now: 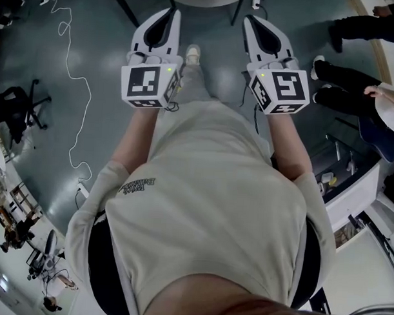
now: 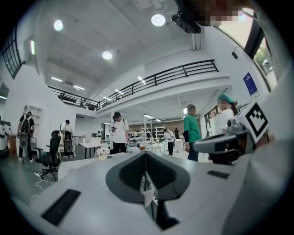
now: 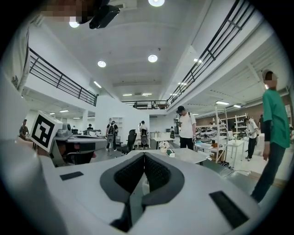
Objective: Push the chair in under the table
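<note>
You hold your left gripper [image 1: 171,14] and right gripper [image 1: 251,21] side by side in front of you, both pointing roughly level across the room. Each gripper view shows its two jaws pressed together along their whole length with nothing between them, so both are closed and empty. The black office chair [image 2: 51,157] is in neither gripper; it stands on the grey floor [image 1: 91,46] off to the left in the left gripper view, well apart from you and clear of the white table [image 3: 188,155]. It is high-backed and dark all over, with armrests and a star base on castors, and it stands upright with its seat turned partly towards the table. A black office chair also shows at the left edge of the head view, but you cannot tell from these views whether it is the same one. The table lies straight ahead of both grippers; its top is pale and smooth, and a small flower pot [image 3: 164,148] stands on it. Beyond the table a person in a white T-shirt [image 3: 186,126] stands looking down at something held in the hands, and a person in a green shirt [image 3: 275,114] stands to the right. Your own shoe [image 1: 193,54] shows between the two grippers in the head view.
</note>
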{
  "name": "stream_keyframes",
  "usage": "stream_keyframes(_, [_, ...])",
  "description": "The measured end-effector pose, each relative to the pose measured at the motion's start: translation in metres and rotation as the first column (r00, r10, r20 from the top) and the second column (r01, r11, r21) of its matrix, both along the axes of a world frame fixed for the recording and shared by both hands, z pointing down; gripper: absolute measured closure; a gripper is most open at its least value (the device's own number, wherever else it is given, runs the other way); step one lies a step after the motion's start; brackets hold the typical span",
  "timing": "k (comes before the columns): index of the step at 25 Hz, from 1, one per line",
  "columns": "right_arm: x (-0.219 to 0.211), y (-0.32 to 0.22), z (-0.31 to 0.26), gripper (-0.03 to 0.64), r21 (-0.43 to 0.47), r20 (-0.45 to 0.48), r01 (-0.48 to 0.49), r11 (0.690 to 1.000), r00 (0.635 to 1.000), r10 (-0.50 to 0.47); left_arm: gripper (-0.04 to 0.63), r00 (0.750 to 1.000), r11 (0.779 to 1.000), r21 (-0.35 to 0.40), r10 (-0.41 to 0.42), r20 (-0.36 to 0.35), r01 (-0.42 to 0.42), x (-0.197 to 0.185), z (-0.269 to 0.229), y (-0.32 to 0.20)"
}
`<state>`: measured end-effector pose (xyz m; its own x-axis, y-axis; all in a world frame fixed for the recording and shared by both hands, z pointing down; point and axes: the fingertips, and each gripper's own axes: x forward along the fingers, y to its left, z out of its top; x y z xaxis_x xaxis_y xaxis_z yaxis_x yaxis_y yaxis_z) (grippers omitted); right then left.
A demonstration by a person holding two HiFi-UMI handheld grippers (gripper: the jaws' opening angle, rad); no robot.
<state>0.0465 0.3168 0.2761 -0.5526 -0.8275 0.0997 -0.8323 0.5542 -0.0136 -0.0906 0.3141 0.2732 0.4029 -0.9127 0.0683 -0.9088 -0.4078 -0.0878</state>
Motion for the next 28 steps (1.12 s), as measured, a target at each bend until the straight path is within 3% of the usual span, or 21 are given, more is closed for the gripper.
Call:
stream_keyframes(8, [-0.01, -0.074, 0.017, 0.607, -0.046, -0.015, -0.007, 0.999, 1.0, 0.006, 0.584, 0.999, 0.999, -0.016, 0.037, -0.03, -0.038, -0.004, 0.011, -0.074])
stream_keyframes(19, [-0.046, -0.175, 0.032, 0.607, -0.114, -0.049, 0.014, 0.993, 0.999, -0.019, 0.584, 0.998, 0.996, -0.055, 0.067, 0.013, -0.066, -0.03, 0.024, -0.179])
stream_keyframes(28, [-0.063, -0.263, 0.034, 0.607, -0.136, -0.1, -0.034, 0.99, 0.995, 0.02, 0.584, 0.99, 0.987, -0.083, 0.137, 0.024, -0.134, -0.045, 0.034, -0.264])
